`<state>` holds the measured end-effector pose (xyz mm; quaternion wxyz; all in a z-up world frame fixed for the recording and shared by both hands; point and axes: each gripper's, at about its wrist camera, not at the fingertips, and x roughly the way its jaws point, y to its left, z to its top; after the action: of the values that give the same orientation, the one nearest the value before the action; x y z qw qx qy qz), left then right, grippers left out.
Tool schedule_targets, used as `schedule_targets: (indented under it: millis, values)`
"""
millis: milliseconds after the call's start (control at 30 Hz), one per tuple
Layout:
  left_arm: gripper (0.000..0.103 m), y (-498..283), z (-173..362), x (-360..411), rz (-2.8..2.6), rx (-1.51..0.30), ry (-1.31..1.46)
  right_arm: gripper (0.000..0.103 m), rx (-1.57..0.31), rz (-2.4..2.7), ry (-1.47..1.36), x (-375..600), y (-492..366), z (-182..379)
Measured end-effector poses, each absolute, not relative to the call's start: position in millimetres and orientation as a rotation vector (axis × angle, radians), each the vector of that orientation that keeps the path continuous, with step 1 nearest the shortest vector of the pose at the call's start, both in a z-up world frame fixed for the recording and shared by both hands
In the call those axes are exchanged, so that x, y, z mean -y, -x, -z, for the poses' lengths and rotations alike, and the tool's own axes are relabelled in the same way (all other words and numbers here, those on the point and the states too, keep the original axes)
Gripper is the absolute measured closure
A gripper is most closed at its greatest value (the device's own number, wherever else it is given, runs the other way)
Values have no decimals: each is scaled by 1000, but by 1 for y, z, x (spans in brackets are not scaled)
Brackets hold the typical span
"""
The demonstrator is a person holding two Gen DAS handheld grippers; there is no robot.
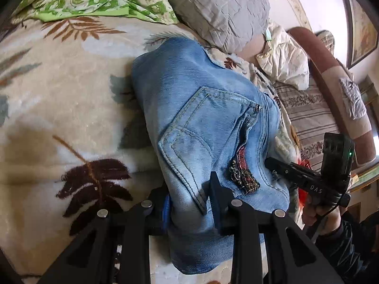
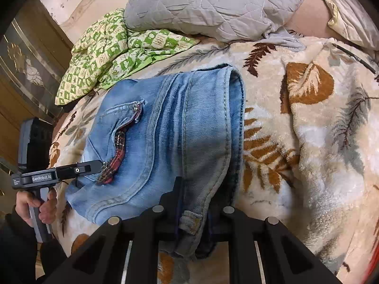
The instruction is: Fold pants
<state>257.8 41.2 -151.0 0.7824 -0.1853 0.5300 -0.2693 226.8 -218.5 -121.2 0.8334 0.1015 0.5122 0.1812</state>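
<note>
While the folded jeans lie on the leaf-patterned blanket below the grey pillow, the left gripper and right gripper each pinch their near denim edge.

The left gripper pointed steeply downward, its two black fingers closed on a thick fold of the jeans. The right gripper was angled down likewise, jaws pinched tight on the waistband edge. In the right wrist view, the person's left hand wrapped around its gripper's handle, a dark sleeve at the wrist. The right hand gripped its handle too, though it was partly hidden, so its finger placement was probably similar.
</note>
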Motion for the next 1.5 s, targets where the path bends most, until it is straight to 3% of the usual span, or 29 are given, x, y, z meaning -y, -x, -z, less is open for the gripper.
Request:
schedule_targets:
  millis: [100, 167, 233, 267, 300, 333, 467, 633, 900, 1300, 1333, 1367, 1400, 1433, 1500]
  values:
    - [71, -258, 150, -40, 579, -1143, 388, 87, -1080, -380, -202, 216, -226, 119]
    - [60, -255, 146, -40, 573, -1128, 368, 78, -1067, -373, -173, 215, -224, 115]
    - [50, -253, 139, -43, 562, -1110, 349, 58, -1046, -356, -132, 215, -220, 108]
    - [40, -251, 132, -46, 539, -1095, 334, 50, -1033, -339, -101, 213, -217, 103]
    - [33, -251, 129, -51, 522, -1083, 327, 29, -1020, -322, -79, 213, -215, 98]
    - [18, -253, 123, -55, 498, -1065, 325, 19, -1005, -319, -75, 214, -214, 94]
    - [8, -269, 105, -64, 480, -1031, 346, 15, -955, -346, -103, 217, -219, 73]
    - [7, -296, 96, -48, 426, -1039, 286, 14, -958, -322, -118, 214, -247, 68]
    - [7, -336, 111, -27, 398, -1086, 299, 14, -1017, -254, -253, 218, -296, 89]
    - [7, -340, 130, -24, 385, -1097, 307, 15, -1021, -253, -230, 210, -308, 102]
    - [11, -339, 129, -24, 391, -1088, 301, 18, -1015, -255, -225, 210, -307, 102]
    - [44, -338, 129, -23, 406, -1076, 292, 26, -1006, -257, -213, 209, -307, 101]
    - [61, -337, 129, -21, 411, -1077, 267, 55, -1003, -266, -202, 207, -306, 100]
    - [71, -336, 129, -19, 403, -1078, 246, 75, -1008, -283, -194, 205, -306, 100]
    - [78, -334, 126, -16, 417, -1072, 228, 86, -1012, -304, -164, 196, -305, 99]
